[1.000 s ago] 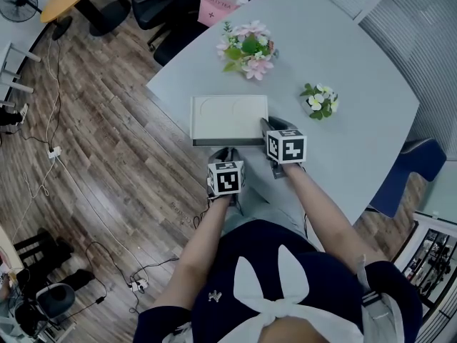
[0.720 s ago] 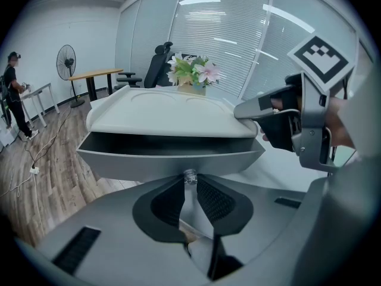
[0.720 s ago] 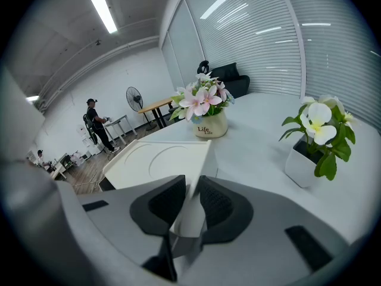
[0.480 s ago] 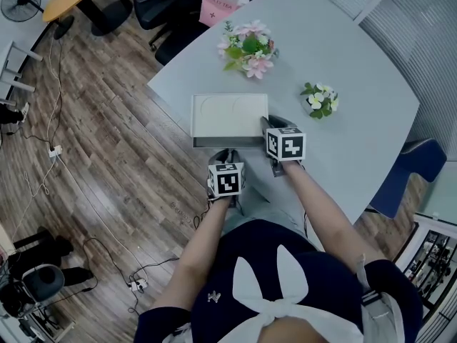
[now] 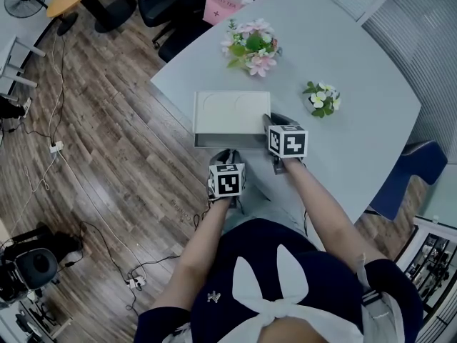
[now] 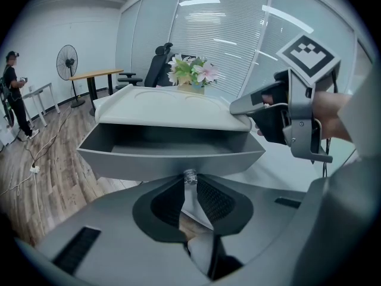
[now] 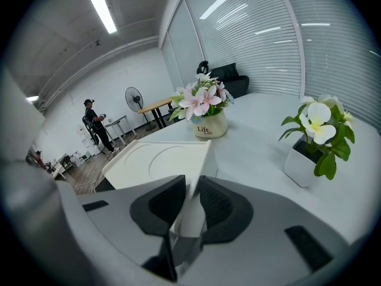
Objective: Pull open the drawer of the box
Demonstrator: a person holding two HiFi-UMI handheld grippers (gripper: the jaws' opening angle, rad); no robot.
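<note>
A flat white box [image 5: 230, 111] lies on the grey table [image 5: 357, 84] near its front edge. Its grey drawer [image 6: 169, 151] stands pulled out toward me, and its inside looks empty. My left gripper [image 6: 190, 180] is shut on the drawer's small metal knob [image 6: 190, 176], which is pinched between the black pads. In the head view the left gripper [image 5: 227, 153] sits right in front of the drawer front [image 5: 227, 143]. My right gripper [image 7: 191, 186] is shut on the box's near right corner [image 7: 199, 159], holding the box at its right side [image 5: 268, 122].
A pot of pink flowers [image 5: 251, 45] stands behind the box, and a small white-flowered plant [image 5: 321, 100] stands to its right. The table edge [image 5: 175, 109] drops to the wooden floor on the left. Office chairs [image 5: 161, 2] and a pink bag [image 5: 223, 4] are beyond the table.
</note>
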